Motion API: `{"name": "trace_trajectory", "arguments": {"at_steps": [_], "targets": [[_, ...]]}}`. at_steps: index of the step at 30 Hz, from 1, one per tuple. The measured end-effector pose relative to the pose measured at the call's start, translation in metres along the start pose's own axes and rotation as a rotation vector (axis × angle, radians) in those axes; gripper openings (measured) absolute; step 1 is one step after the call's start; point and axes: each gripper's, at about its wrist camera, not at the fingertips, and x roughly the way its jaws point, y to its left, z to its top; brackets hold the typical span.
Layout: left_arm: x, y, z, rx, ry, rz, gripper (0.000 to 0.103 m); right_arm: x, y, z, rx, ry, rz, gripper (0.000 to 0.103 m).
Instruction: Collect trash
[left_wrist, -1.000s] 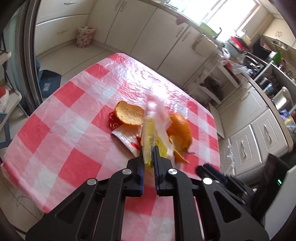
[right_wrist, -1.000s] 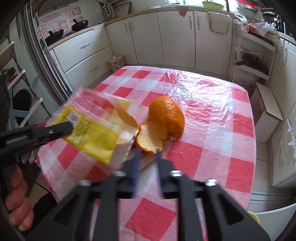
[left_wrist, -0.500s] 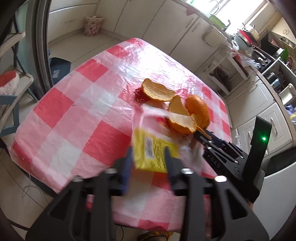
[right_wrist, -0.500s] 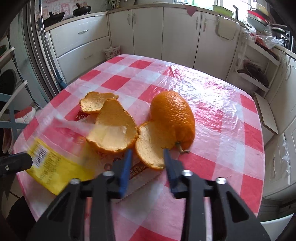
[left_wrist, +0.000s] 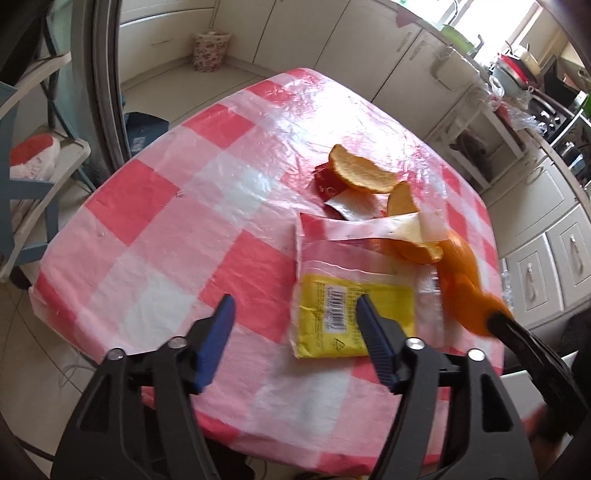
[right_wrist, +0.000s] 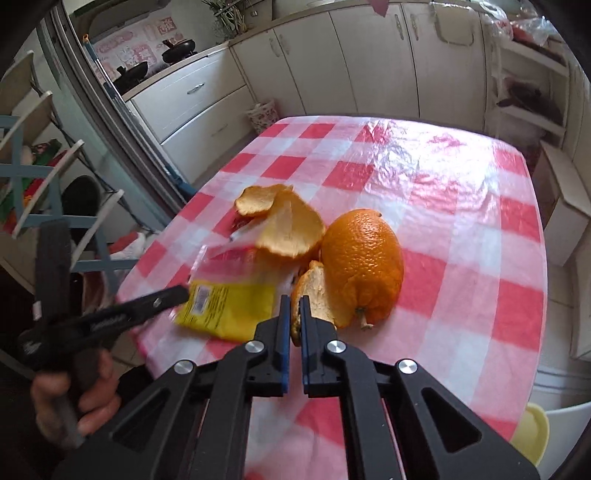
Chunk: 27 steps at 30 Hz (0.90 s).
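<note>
A table (left_wrist: 155, 206) covered with a red and white checked cloth is seen from both wrist cameras. Near its front edge lies a yellow wrapper (left_wrist: 351, 317) with a barcode and a clear, pink-striped upper part; it rests flat on the cloth. The left gripper (left_wrist: 295, 314) is held just above it, its jaws opening and standing wide, with the left part of the wrapper lying between the fingers but not pressed by them. In the right wrist view the left gripper's tip is seen at the wrapper's near corner, though blur makes contact hard to judge.

The right gripper (right_wrist: 294, 301) is closed narrowly on the edge of an orange peel (right_wrist: 321, 295), a curved piece that joins a large domed section of rind (right_wrist: 364, 258) beside it. Two more peel pieces are found behind: a broad curled one (right_wrist: 291, 230) and a smaller one (right_wrist: 258, 199) further back. A red and white packet (left_wrist: 343, 199) lies partly under them. The hand (right_wrist: 74, 398) holding the left gripper's handle is seen at the lower left of the right wrist view.
</note>
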Motion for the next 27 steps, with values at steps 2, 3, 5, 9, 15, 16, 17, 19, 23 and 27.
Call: {"name": "trace_trajectory", "arguments": {"at_steps": [2,3,5,9,15,16,17,19,23,27], "targets": [[0.003,-0.005,0.000,0.035,-0.010,0.028,0.072,-0.009,-0.002,-0.012,0.007,0.015,0.004,0.005],[0.005,-0.010,-0.001,0.056,-0.018,0.041,0.072,-0.011,-0.004,-0.016,0.013,0.022,0.012,0.005],[0.010,-0.021,-0.003,0.105,-0.035,0.060,0.069,-0.018,-0.008,-0.026,0.025,0.035,0.021,0.005],[0.016,-0.035,-0.005,0.128,0.003,0.009,0.012,-0.026,-0.011,-0.034,0.029,0.042,0.044,0.005],[-0.004,-0.039,-0.012,0.121,-0.016,-0.039,0.009,-0.058,-0.017,-0.028,0.103,-0.047,0.195,0.005],[-0.009,-0.038,-0.013,0.120,-0.021,-0.049,0.009,-0.062,-0.020,-0.027,0.129,-0.060,0.231,0.005],[-0.016,-0.039,-0.012,0.118,-0.031,-0.069,0.009,-0.066,-0.023,-0.027,0.154,-0.075,0.259,0.005],[-0.028,-0.041,-0.012,0.122,-0.053,-0.082,0.009,-0.073,-0.024,-0.025,0.157,-0.093,0.245,0.005],[-0.049,-0.043,-0.009,0.131,-0.086,-0.100,0.009,-0.072,-0.012,-0.029,0.071,-0.056,0.083,0.006],[-0.056,-0.038,-0.012,0.133,-0.088,-0.093,0.009,-0.054,-0.003,-0.040,0.008,0.012,-0.029,0.054]]}}
